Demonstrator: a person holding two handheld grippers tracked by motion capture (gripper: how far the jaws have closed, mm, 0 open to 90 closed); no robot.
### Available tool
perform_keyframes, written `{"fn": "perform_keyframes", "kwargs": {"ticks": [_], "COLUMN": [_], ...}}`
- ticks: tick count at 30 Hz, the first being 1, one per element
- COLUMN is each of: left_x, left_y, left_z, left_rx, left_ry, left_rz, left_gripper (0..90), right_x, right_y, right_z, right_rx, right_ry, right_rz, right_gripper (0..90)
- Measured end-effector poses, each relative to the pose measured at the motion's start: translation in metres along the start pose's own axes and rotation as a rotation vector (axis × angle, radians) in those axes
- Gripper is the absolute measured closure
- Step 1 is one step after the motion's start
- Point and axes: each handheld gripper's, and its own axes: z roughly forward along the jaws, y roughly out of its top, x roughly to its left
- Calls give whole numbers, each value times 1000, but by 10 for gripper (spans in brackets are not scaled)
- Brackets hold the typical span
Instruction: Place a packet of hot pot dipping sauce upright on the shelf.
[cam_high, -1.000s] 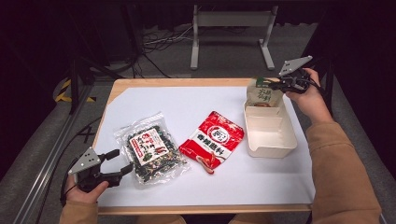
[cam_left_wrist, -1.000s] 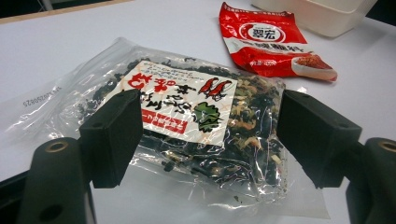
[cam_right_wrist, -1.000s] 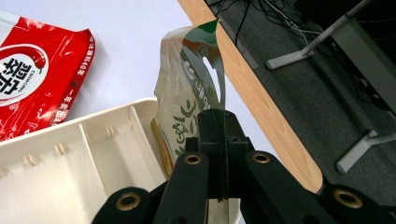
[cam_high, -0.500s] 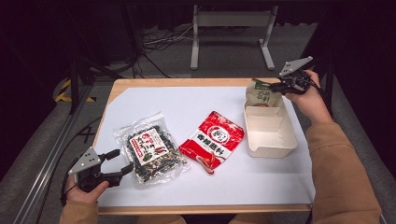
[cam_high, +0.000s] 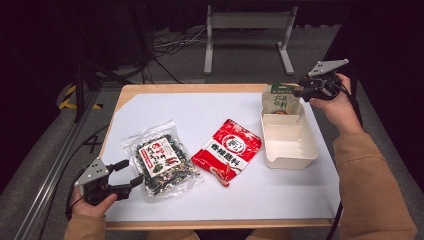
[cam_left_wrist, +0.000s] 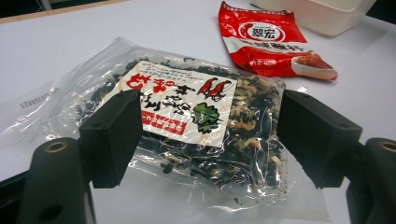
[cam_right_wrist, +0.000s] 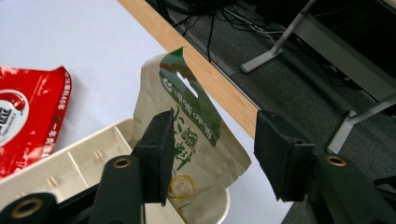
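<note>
While upright in tray (cam_high: 290, 147) (tilted): pouch (cam_high: 280, 100)

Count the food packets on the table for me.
3: a clear seaweed packet near the left, a red seasoning packet mid-table, and a beige-green pouch standing in the cream plastic tray.

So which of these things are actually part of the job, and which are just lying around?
In the job:
- green-and-beige snack pouch, standing in the box
- cream plastic box
- right tool, jaws just opened
- clear seaweed bag by left tool

Lying about:
- red seasoning packet
</note>
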Motion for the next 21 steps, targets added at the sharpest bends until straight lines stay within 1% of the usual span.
{"fn": "perform_keyframes", "kwargs": {"ticks": [2,3,4,6,10,13,19,20,21], "left_x": [0,0,0,0,0,1,1,2,2], "left_y": [0,0,0,1,1,2,4,4,4], "left_z": [0,0,1,1,2,4,7,7,7], "left_rx": [-1,-1,1,3,1,-2,-3,-3,-3], "left_ry": [-3,-3,-2,-1,-4,-9,-16,-17,-17], "left_rz": [-6,-6,-4,2,0,5,1,7,7], "left_gripper": [234,234,234,234,234,234,234,234,234], "right_x": [2,2,3,5,9,15,34,37,39], "right_y": [2,2,4,6,10,14,21,21,22], "right_z": [-5,-5,-12,-18,-26,-34,-47,-49,-50], "right_rx": [-18,-18,-45,-63,-68,-91,-120,-123,-134], "right_ry": [-8,-8,-11,-17,-17,4,71,80,92], "right_rz": [26,26,54,67,88,124,221,237,239], "right_gripper": [442,442,428,414,414,427,441,441,441]}}
